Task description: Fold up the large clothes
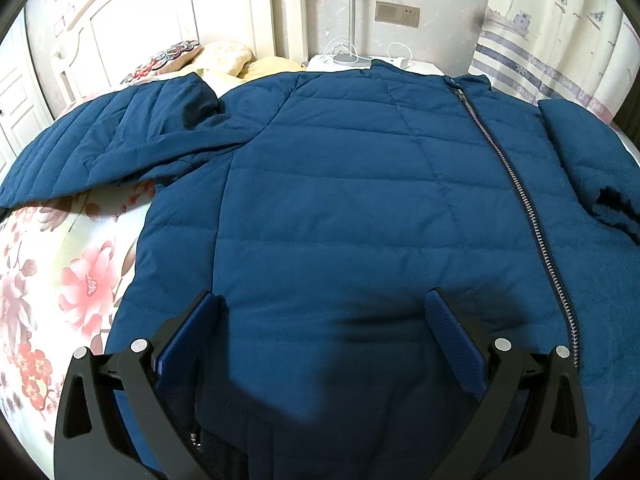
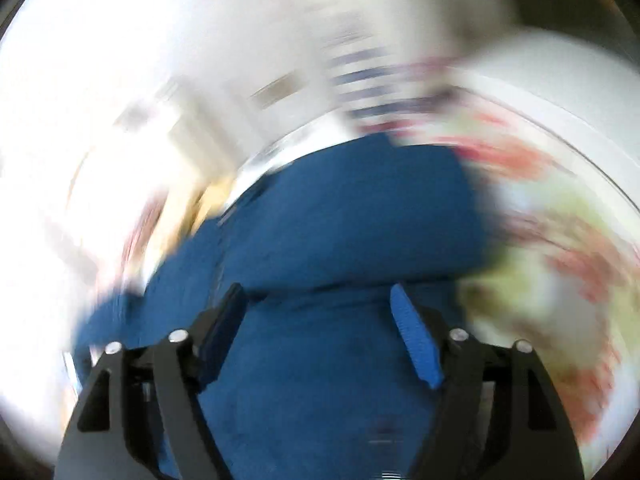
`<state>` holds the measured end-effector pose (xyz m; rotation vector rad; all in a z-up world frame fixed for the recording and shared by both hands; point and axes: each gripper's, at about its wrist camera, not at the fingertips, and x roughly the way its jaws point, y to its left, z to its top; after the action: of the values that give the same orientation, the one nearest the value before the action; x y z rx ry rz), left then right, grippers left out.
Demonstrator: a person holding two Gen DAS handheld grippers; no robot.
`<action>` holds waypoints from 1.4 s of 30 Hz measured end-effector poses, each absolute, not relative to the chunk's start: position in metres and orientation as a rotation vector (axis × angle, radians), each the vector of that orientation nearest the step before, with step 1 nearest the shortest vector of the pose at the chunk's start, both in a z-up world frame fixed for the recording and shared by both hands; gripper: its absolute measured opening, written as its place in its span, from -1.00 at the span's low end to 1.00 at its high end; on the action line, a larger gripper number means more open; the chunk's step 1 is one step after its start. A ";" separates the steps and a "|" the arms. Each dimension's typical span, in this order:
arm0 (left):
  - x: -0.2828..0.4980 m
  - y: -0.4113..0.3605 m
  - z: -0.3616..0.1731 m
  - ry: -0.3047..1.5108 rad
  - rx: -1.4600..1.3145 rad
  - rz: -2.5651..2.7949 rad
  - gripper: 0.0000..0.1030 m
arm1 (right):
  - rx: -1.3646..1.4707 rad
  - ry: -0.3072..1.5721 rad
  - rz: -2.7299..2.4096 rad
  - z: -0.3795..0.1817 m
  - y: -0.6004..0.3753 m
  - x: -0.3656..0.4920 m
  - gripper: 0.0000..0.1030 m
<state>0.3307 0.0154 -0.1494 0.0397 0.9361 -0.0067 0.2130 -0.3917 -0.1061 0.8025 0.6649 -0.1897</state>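
So the blue jacket (image 1: 352, 184) is spread front-side up on the bed (image 1: 76, 276), which has a flowery sheet on it. The left gripper (image 1: 326, 304) hangs just above the hem end of the jacket, its 2 fingers (image 1: 188, 332) spread wide apart with nothing between them except the fabric underneath. Can't really tell if the tips are touching the cloth or just hovering over it.

From that gripper, the zipper (image 1: 528, 208) runs up and away on the right side, closed all the way to the collar. 1 sleeve (image 1: 100, 148) lies stretched out ahead and to the left, and the other sleeve (image 1: 588, 160) is far right, lying over the edge of the jacket body. Way out past the collar there's a pillow (image 1: 168, 58), a white headboard (image 1: 160, 8) and a nightstand (image 1: 360, 65) with some cables on it.

The right wrist view is super blurry. The right gripper (image 2: 320, 300) also has its fingers (image 2: 416, 336) spread open, empty, right over the blue jacket (image 2: 340, 220), with the flowery bed (image 2: 560, 240) off to its right.
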 end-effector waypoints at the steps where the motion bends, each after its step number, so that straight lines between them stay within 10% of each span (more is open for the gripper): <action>1: 0.331 0.015 -0.149 0.936 0.044 -0.004 0.91 | 0.873 0.676 -0.186 -0.118 -0.406 0.214 0.50; 5: 0.331 0.013 -0.149 0.933 0.059 0.004 0.91 | 1.097 0.679 -0.139 -0.157 -0.439 0.239 0.47; 8: 0.331 0.014 -0.150 0.933 0.053 0.001 0.91 | 1.052 0.607 -0.168 -0.147 -0.436 0.258 -0.40; 12: 0.330 0.014 -0.150 0.933 0.049 -0.002 0.91 | 0.683 0.514 -0.172 -0.070 -0.362 0.281 -0.63; 17: 0.329 0.015 -0.149 0.929 0.036 -0.008 0.91 | 0.249 0.540 0.022 -0.017 -0.207 0.328 -0.48; 20: 0.328 0.020 -0.148 0.922 0.004 -0.025 0.91 | 0.075 0.664 0.273 -0.020 -0.118 0.366 0.40; 42: 0.427 0.072 -0.130 0.942 -0.675 -0.171 0.83 | 0.585 0.757 -0.094 -0.160 -0.339 0.259 0.30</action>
<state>0.4272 0.0716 -0.1299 -0.6745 0.9419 -0.1710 0.2594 -0.3394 -0.1600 0.5849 0.7574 -0.0944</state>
